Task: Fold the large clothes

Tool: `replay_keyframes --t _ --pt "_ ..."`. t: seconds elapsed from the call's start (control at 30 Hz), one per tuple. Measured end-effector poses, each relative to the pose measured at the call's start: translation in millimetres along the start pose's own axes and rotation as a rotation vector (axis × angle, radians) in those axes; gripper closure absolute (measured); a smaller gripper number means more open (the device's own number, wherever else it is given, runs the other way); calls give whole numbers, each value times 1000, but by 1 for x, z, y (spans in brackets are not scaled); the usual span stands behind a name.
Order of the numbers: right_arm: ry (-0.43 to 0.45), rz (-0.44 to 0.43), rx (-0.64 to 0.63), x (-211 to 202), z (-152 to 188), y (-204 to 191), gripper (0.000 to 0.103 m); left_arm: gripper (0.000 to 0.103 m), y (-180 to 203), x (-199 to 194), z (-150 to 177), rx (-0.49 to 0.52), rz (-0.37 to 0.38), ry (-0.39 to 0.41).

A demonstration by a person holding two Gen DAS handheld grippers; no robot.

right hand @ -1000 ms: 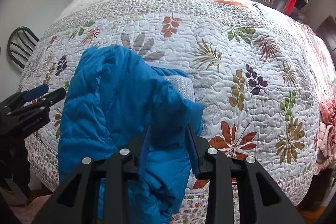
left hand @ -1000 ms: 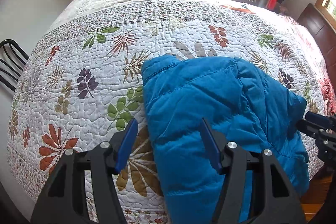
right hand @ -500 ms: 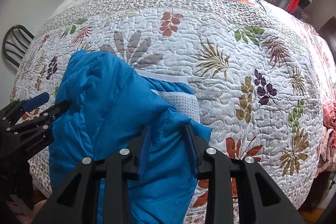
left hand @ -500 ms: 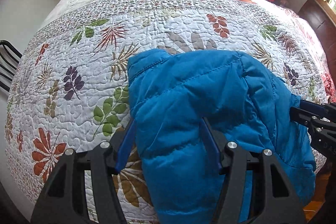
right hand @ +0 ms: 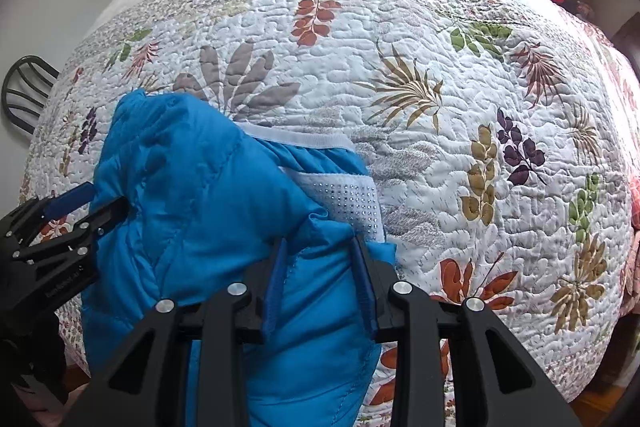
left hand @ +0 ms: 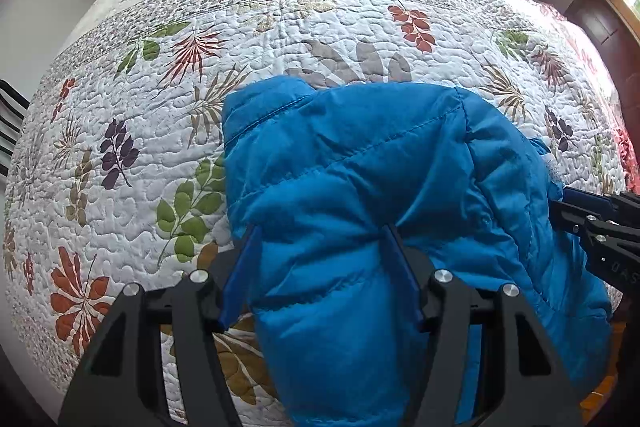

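We see a bed [left hand: 280,27] under a leaf-print quilt [right hand: 460,107], and on its near edge a blue puffer jacket [left hand: 360,167], part lying flat, part hanging over the side. Our left gripper [left hand: 320,247] clamps a thick bunch of its padding; our right gripper [right hand: 320,259] pinches a thinner fold near the white lining [right hand: 344,199]. We judge this the laying-down step: the jacket is being set on the quilt. Next, we need to spread it flat and release both grips without dragging it off.
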State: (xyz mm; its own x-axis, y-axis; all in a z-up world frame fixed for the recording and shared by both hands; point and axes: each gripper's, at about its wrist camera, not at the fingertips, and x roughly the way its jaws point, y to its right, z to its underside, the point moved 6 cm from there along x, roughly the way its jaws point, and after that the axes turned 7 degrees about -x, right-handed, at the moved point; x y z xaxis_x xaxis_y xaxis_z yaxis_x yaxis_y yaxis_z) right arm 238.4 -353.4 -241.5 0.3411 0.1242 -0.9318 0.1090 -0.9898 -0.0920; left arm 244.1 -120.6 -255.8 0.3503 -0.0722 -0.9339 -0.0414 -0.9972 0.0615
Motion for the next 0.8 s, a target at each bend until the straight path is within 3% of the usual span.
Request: replay_keyframes --t 0.27,0.43,0.6,0.73,0.8 --pt "-23 -24 14 18 2 4 71 38 -1 18 1 2 11 -31" --pt "25 -45 25 -4 5 4 71 40 -4 2 1 -7 19 -28" --pt "73 -75 10 -54 35 2 61 39 -9 -43 24 28 17 41" --pt "37 -159 9 -74 75 -7 59 39 -11 -65 56 27 45 41" --pt "9 -153 14 -74 91 -10 58 39 -13 -70 69 22 52 45"
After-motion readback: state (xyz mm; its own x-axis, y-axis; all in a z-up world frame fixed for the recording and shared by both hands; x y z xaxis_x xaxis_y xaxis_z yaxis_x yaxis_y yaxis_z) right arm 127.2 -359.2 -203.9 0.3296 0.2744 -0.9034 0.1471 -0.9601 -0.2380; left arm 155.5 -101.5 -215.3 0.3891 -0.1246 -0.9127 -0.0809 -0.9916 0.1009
